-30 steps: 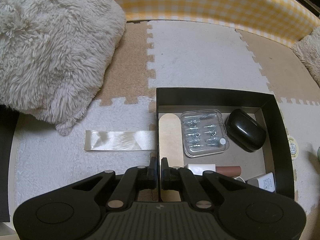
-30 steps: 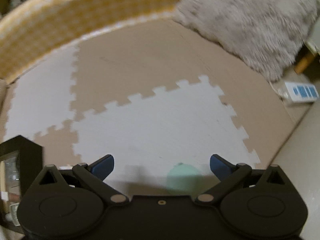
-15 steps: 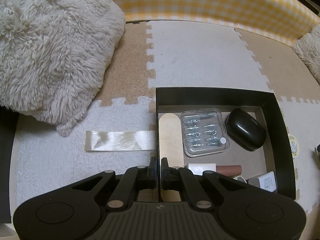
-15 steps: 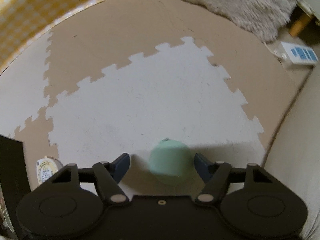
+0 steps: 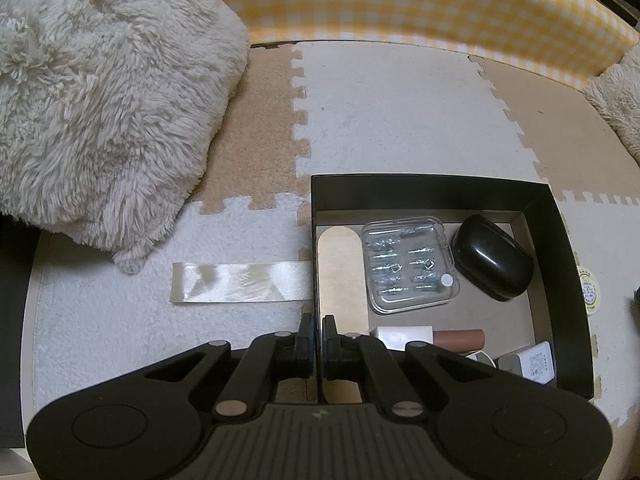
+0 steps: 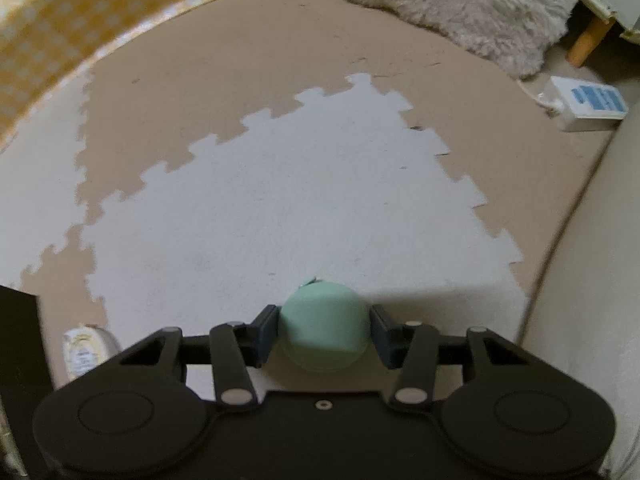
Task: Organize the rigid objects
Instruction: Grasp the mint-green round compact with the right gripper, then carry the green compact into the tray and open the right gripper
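My left gripper (image 5: 316, 322) is shut on the near left wall of a black box (image 5: 428, 188) that rests on the foam mat. In the box lie a clear case of small metal bits (image 5: 410, 264), a black oval case (image 5: 494, 258), a pale wooden piece (image 5: 340, 264), a brown and white tube (image 5: 434, 338) and a white charger (image 5: 534, 366). My right gripper (image 6: 325, 330) is shut on a round mint-green object (image 6: 324, 330) on the white mat. The box corner (image 6: 18, 344) shows at the right wrist view's left edge.
A satin ribbon (image 5: 240, 282) lies left of the box. A small round yellow-white tin (image 6: 86, 350) sits between the box and my right gripper; it also shows in the left wrist view (image 5: 588, 290). Fluffy cushions (image 5: 104, 92) and a yellow checked wall (image 5: 420, 4) border the mat. A white power strip (image 6: 584, 104) lies at far right.
My right gripper has moved forward and down over the mint-green object and its fingers have closed from wide open onto its sides. The left gripper has not moved.
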Demonstrator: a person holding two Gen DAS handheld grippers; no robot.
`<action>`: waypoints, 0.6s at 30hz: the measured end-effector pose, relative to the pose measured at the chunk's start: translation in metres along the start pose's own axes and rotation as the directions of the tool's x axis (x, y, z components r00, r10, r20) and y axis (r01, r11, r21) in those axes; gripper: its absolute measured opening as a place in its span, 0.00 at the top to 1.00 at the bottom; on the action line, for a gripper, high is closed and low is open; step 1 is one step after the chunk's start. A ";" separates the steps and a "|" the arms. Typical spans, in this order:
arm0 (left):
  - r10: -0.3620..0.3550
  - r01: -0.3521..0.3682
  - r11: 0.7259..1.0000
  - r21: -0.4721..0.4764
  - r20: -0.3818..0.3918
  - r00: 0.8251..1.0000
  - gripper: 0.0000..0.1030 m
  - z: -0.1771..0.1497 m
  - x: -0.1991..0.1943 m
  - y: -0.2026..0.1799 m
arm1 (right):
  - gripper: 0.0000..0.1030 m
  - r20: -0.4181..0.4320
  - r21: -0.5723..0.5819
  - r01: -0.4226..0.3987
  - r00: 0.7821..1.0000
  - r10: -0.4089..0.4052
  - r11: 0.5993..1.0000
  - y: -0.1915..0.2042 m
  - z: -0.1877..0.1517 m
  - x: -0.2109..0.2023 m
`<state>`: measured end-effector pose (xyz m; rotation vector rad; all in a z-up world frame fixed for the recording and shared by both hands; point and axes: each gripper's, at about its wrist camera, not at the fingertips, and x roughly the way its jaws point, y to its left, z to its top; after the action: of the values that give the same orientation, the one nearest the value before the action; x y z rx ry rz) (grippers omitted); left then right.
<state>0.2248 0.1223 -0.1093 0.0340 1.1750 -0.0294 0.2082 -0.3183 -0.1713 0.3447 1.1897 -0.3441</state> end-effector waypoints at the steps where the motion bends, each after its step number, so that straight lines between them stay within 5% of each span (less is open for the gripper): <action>1: 0.000 0.000 1.000 0.001 0.000 1.000 0.98 0.000 0.000 0.000 | 0.51 0.001 -0.008 -0.011 1.000 0.011 1.000 0.003 -0.001 -0.001; 9: 0.007 -0.007 1.000 0.007 -0.007 1.000 0.98 0.000 0.001 -0.001 | 0.51 0.039 -0.125 -0.144 0.988 0.150 0.982 0.039 -0.007 -0.022; 18: 0.007 -0.007 1.000 0.007 -0.007 1.000 0.98 0.000 0.002 -0.001 | 0.51 0.067 -0.221 -0.335 0.932 0.357 0.916 0.078 -0.023 -0.061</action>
<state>0.2250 0.1216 -0.1111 0.0446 1.1813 -0.0277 0.2026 -0.2334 -0.1154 0.3439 1.0251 0.0708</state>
